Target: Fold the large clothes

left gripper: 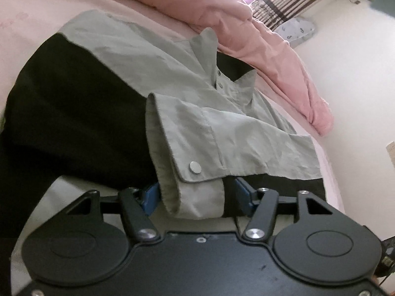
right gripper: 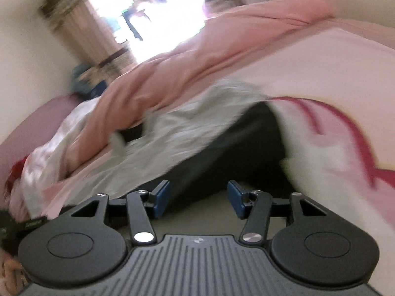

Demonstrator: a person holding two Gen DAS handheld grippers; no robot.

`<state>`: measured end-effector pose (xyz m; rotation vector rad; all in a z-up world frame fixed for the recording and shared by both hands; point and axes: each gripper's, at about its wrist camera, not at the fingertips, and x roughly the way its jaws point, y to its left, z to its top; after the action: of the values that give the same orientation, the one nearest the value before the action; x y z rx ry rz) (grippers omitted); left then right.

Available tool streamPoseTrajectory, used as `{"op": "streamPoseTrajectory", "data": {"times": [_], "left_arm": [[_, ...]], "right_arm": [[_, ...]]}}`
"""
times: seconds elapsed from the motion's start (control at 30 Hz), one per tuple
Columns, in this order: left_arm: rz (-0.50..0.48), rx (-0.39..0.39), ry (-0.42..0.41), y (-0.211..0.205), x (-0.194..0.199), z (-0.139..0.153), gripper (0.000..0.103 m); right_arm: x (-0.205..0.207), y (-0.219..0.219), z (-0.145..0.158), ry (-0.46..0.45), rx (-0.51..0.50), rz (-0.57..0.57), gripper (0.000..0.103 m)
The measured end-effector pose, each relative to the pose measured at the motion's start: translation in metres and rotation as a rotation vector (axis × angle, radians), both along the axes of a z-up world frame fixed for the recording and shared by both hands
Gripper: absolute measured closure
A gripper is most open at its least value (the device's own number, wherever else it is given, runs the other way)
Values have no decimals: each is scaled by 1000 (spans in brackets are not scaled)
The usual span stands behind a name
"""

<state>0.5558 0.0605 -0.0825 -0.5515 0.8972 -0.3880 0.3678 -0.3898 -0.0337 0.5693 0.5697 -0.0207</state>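
A grey and black shirt (left gripper: 148, 69) lies spread on a pink bed sheet (left gripper: 24, 12), collar up, with one grey sleeve folded across its front. The sleeve's cuff (left gripper: 195, 172), with a metal snap, sits between the blue pads of my left gripper (left gripper: 197, 194); the jaws stand wide apart around it, not closed. In the blurred right wrist view the same shirt (right gripper: 187, 133) lies ahead. My right gripper (right gripper: 198, 198) is open and empty just above the shirt's black part.
A rumpled pink blanket (left gripper: 266, 42) lies along the far side of the bed, also in the right wrist view (right gripper: 197, 61). A white wall (left gripper: 358, 74) and striped curtains (left gripper: 291, 2) by a bright window (right gripper: 153, 7) are behind. A white and red cloth (right gripper: 333, 135) lies at right.
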Motion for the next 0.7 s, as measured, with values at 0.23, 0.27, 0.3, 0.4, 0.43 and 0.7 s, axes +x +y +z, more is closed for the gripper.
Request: {"op": "streamPoseTrajectory", "data": {"times": [0.23,0.27,0.3,0.4,0.43,0.7], "left_arm": [[3,48,-233,8,-6,49,96],[17,81,-260,12,-5,56,96],[27,108,-266,15,-3,58,96],[18,178,-195,18,11,39,96],[15,218,-169,16,15,27,95],[42,346,-154,13,14,12,82]], "right_arm": [[14,-41,-22,0,180,-89,39],[19,-40,-24,-3,191,-90,39],[23,-40,-26,1,198,-94,39],[37,-35,-32,19,179,-95,39],[38,-32,-33,26,168,-97,39],[28,-5,-3,-64,-69,-184,40]]}}
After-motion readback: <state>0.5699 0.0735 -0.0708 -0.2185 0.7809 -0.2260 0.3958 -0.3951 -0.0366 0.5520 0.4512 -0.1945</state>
